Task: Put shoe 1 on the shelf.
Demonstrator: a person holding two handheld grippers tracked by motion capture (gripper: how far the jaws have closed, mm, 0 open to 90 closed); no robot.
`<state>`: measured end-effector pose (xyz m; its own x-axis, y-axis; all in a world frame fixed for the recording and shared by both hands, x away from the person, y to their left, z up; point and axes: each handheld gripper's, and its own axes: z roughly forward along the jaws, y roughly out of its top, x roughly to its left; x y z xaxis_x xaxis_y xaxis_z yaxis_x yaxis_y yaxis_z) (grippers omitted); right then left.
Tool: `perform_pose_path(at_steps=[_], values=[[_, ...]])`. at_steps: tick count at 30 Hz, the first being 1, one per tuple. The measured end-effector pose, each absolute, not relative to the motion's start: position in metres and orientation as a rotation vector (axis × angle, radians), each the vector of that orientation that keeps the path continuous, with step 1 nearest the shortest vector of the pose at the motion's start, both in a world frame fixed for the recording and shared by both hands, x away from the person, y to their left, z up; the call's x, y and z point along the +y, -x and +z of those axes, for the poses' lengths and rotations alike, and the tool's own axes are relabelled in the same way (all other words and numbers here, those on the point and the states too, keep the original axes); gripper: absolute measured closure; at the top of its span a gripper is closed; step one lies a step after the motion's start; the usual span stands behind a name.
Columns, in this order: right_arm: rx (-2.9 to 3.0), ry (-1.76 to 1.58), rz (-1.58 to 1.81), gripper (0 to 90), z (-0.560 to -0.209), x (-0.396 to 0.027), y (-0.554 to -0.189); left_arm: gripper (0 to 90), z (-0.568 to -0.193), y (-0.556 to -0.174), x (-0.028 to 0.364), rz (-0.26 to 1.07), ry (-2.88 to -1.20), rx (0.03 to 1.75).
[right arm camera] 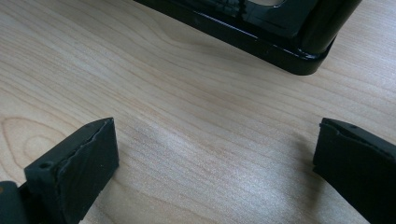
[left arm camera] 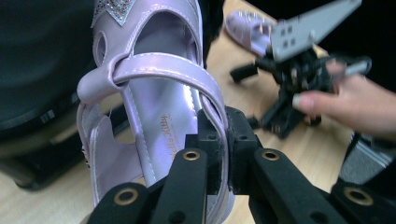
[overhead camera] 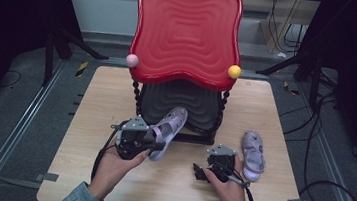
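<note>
The left hand-held gripper (left arm camera: 219,154) clamps a lilac sandal's (left arm camera: 154,93) strap, lifting it toward the rack's black shelf (overhead camera: 179,100); the right hand-held gripper (right arm camera: 215,163) rests agape on the table (right arm camera: 187,93) (best eased in level, toe first).

A light wooden table (overhead camera: 117,94) stands on grey carpeted floor (overhead camera: 8,123), with metal rails (overhead camera: 17,129) along both sides. Black cables (overhead camera: 312,145) trail at the right. Dark curtains (overhead camera: 5,7) flank a pale wall (overhead camera: 101,2).
</note>
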<state>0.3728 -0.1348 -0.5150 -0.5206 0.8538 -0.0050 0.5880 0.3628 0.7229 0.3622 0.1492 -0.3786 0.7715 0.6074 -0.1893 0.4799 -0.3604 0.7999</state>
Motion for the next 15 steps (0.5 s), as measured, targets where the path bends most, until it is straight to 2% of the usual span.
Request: perform_pose_path(at_steps=[15], values=[[2.249, -1.254, 0.957, 0.5, -0.515, -0.135, -0.373, 86.2, -0.373, -0.395, 0.123, 0.351, -1.799, 0.856]])
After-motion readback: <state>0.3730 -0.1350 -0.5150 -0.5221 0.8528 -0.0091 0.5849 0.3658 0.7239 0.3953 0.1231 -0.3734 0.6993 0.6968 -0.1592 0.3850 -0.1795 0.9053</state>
